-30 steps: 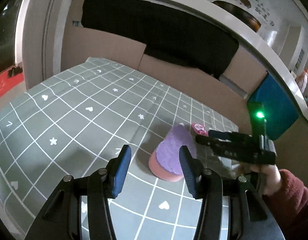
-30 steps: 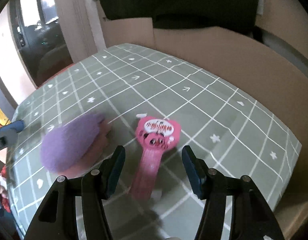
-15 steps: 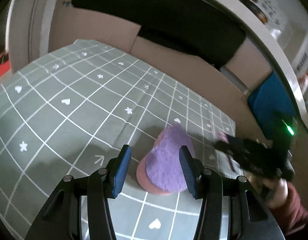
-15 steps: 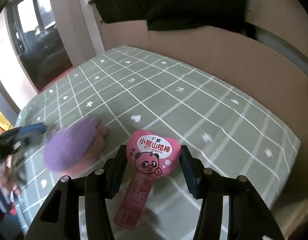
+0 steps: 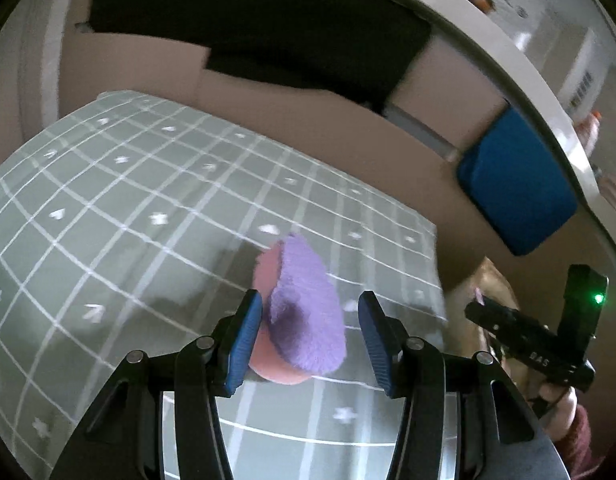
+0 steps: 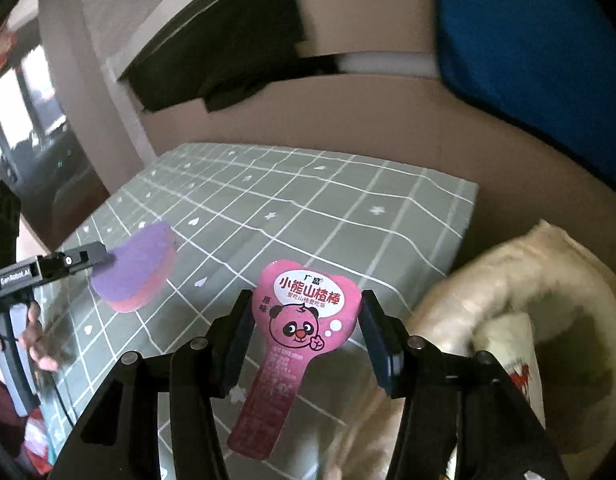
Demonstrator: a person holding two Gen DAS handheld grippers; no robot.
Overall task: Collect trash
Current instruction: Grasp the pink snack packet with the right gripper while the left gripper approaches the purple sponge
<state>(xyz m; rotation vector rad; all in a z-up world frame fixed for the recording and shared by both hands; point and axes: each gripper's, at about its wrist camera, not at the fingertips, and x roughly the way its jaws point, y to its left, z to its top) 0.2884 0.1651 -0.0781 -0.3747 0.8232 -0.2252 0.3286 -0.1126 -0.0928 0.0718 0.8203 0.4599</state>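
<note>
My right gripper (image 6: 305, 330) is shut on a pink heart-shaped candy wrapper (image 6: 303, 312) with a panda face, held above the table's right edge, near a clear plastic trash bag (image 6: 508, 312). A purple and pink sponge (image 5: 303, 316) lies on the green checked tablecloth (image 5: 127, 220); it also shows in the right wrist view (image 6: 135, 268). My left gripper (image 5: 310, 336) is open with its fingers on either side of the sponge, the left pad close against it. The right gripper also shows in the left wrist view (image 5: 480, 308), off the table's right edge.
Brown cardboard panels (image 5: 308, 120) stand behind the table. A blue cushion-like object (image 5: 516, 192) sits at the back right. The trash bag hangs beyond the table's right edge. The tablecloth stretches away to the left and back.
My right gripper lifted the pink wrapper off the table and carried it right, toward the bag. My left gripper moved forward so its fingers now straddle the sponge.
</note>
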